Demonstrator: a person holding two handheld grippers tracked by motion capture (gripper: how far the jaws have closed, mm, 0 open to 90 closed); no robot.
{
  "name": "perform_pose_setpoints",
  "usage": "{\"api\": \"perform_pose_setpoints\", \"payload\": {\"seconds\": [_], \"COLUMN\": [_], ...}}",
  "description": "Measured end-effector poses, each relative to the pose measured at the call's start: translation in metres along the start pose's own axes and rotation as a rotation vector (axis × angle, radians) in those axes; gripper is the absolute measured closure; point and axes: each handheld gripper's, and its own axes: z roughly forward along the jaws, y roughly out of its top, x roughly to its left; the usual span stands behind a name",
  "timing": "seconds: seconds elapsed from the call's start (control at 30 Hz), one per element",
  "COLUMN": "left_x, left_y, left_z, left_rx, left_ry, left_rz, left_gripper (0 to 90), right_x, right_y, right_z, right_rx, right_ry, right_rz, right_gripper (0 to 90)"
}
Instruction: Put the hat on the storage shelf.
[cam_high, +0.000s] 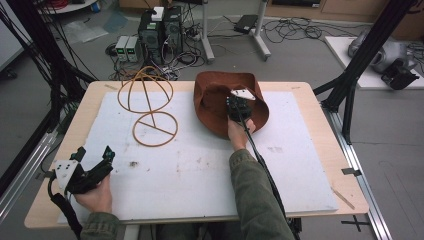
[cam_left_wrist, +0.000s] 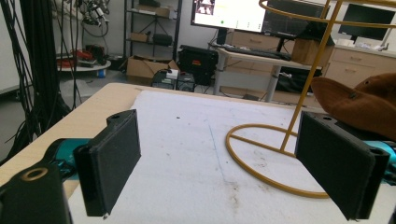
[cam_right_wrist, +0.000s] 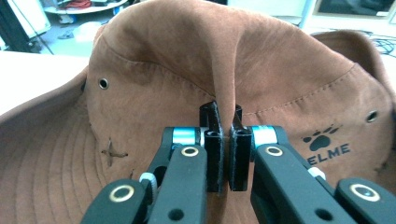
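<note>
Left gripper (cam_left_wrist: 233, 163) agape, right gripper (cam_right_wrist: 224, 140) clamped.

Hat (cam_right_wrist: 154, 70) brim beyond frame edges

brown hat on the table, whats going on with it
A person works two handheld tools over a white sheet on a wooden table. The right tool is shut on a fold of the brown hat's crown. The left tool is open and holds nothing near the table's front left corner. A yellow wire stand sits left of the hat with nothing on it.
</note>
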Motion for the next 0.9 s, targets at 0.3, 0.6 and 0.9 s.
{"api": "perform_pose_setpoints", "payload": {"seconds": [0.3,0.6,0.9], "left_x": [-0.001,0.001,0.001], "left_y": [0.0,0.001,0.001], "left_z": [-0.001,-0.002,-0.002], "left_rx": [-0.001,-0.004,-0.006], "left_ry": [-0.007,-0.004,-0.006], "left_rz": [-0.006,-0.021,-0.027], "left_gripper": [14.6,14.6,14.6], "right_x": [-0.009,-0.014,-0.009], "right_y": [0.014,0.028,0.035], "right_z": [-0.023,-0.048,-0.066], "right_rx": [-0.121,-0.269,-0.372], "right_ry": [-0.01,-0.014,0.009], "right_rz": [0.04,0.023,-0.022], "right_gripper": [88.0,87.9,87.8]}}
